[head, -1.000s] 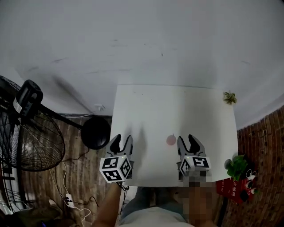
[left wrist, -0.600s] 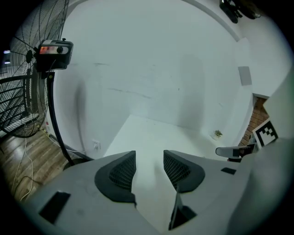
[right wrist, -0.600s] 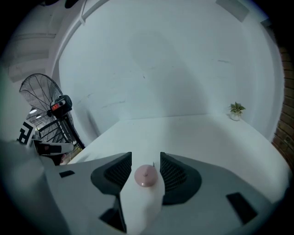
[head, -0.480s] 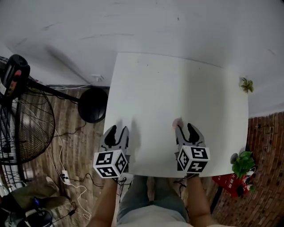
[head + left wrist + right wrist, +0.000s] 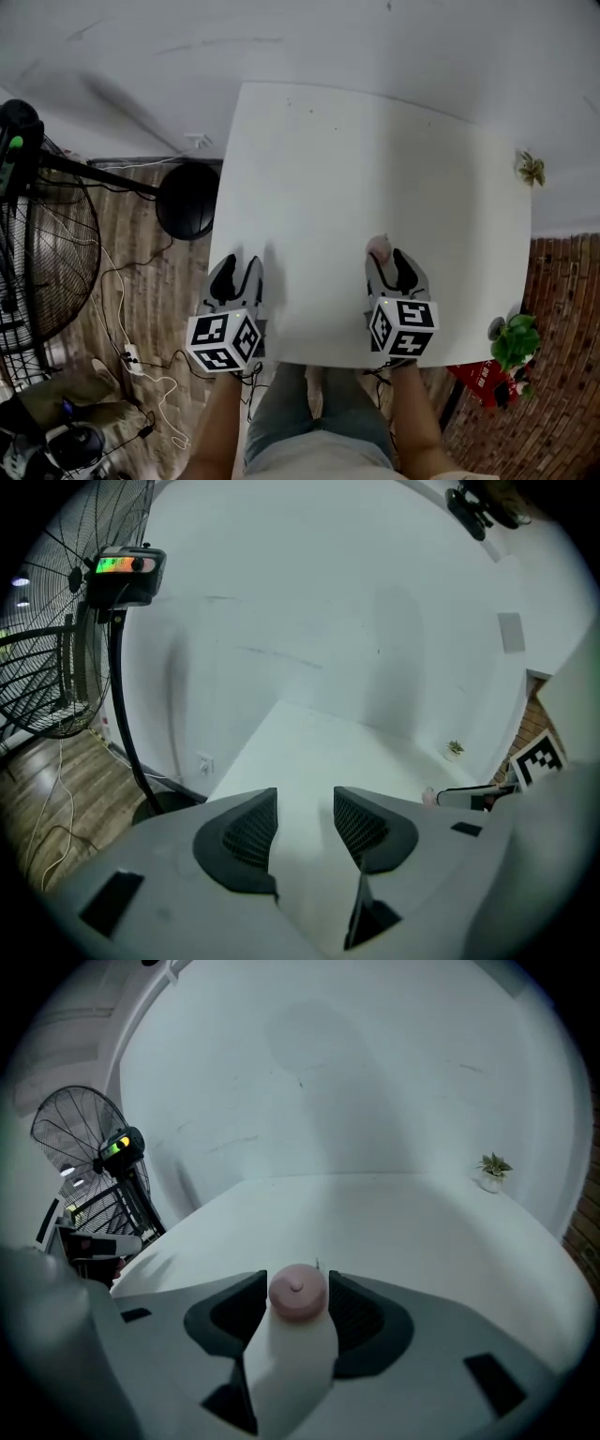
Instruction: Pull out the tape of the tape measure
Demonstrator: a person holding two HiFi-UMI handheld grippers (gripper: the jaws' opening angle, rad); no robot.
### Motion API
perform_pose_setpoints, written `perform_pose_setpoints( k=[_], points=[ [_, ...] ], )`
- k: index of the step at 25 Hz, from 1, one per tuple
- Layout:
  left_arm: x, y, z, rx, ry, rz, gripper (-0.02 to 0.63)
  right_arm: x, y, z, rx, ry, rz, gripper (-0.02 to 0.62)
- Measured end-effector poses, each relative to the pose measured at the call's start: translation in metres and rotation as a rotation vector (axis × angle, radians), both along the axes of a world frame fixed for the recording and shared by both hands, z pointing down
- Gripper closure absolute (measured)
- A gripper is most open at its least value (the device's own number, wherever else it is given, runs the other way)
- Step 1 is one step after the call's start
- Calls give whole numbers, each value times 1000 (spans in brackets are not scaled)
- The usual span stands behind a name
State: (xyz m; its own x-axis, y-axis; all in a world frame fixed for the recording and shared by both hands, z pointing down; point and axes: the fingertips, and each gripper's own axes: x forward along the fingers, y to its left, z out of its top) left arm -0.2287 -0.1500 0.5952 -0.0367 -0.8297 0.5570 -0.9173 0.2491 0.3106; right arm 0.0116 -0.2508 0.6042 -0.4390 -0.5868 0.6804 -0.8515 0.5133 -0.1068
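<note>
A small round pink tape measure (image 5: 378, 247) lies on the white table (image 5: 375, 159) near its front edge. My right gripper (image 5: 391, 263) stands open just behind it. In the right gripper view the tape measure (image 5: 298, 1294) shows in the gap between the two fingertips of the right gripper (image 5: 298, 1302), a small metal tab at its far side. My left gripper (image 5: 239, 270) hovers open at the table's front left corner with nothing between its fingers. The left gripper view shows the left gripper (image 5: 306, 808) over bare table.
A floor fan (image 5: 37, 234) stands at the left, its round black base (image 5: 187, 200) beside the table's left edge. A tiny potted plant (image 5: 532, 169) sits on the table's far right corner. Another plant (image 5: 515, 341) and cables (image 5: 131, 356) are on the floor.
My right gripper has come up behind the tape measure, which lay ahead and left of its jaws a second ago. Both grippers stay open; the head view has shifted.
</note>
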Motion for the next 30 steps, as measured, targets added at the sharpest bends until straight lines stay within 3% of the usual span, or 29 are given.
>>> perform_pose_setpoints(
  k=[22,30],
  points=[
    [-10,-3,7,-2,19,-19,417,-3,-1,16,-33,131,-29,374],
    [-9,-7,7,1,23,-10,417,-4,-2,17,-42,135,-26,374]
  ],
)
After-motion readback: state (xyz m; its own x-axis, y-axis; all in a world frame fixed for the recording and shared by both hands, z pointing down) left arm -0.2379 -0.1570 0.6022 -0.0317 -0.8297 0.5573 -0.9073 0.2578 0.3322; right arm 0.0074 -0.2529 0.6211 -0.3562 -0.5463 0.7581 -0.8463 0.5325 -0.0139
